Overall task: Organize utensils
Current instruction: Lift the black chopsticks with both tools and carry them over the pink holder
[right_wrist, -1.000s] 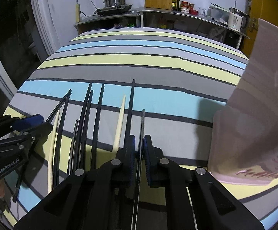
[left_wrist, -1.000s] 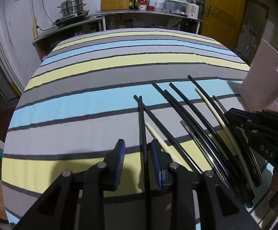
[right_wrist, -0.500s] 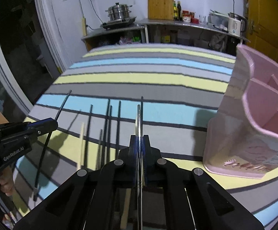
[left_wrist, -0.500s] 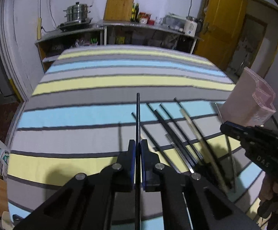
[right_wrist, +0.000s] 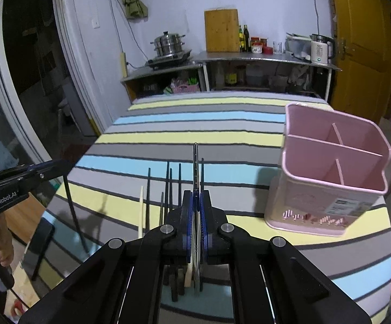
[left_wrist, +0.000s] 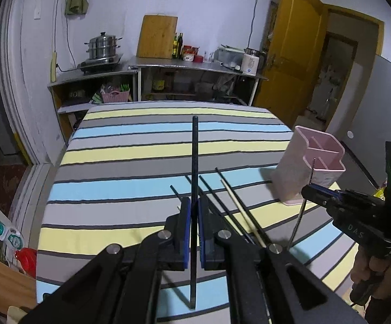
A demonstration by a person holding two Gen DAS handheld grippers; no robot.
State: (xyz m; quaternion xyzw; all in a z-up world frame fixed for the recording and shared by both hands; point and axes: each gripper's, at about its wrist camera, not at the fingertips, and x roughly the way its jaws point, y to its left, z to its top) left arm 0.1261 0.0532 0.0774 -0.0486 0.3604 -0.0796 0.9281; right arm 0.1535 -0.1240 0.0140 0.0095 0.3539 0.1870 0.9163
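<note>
My left gripper (left_wrist: 194, 210) is shut on a black chopstick (left_wrist: 194, 148), lifted off the striped table. In the right wrist view that left gripper (right_wrist: 63, 168) shows at the left, its chopstick (right_wrist: 74, 210) hanging steeply down. My right gripper (right_wrist: 196, 202) is shut on a thin silvery chopstick (right_wrist: 195, 162); the left wrist view shows this right gripper (left_wrist: 307, 190) beside the pink holder (left_wrist: 289, 172). Several black chopsticks (right_wrist: 169, 186) and a cream one (right_wrist: 140, 210) lie on the cloth. The pink holder (right_wrist: 316, 202) stands upright at the right, and nothing shows in its compartments.
The striped tablecloth (left_wrist: 141, 162) covers the table; its edges fall off left and near. Beyond the far edge stands a steel counter (right_wrist: 249, 59) with a pot, cutting board, bottles and a kettle. A yellow door (left_wrist: 298, 54) is at the back right.
The left gripper closed on the black chopstick that lay between its fingers. Both grippers then rose from the table, each carrying a chopstick, so the holder is seen from above.
</note>
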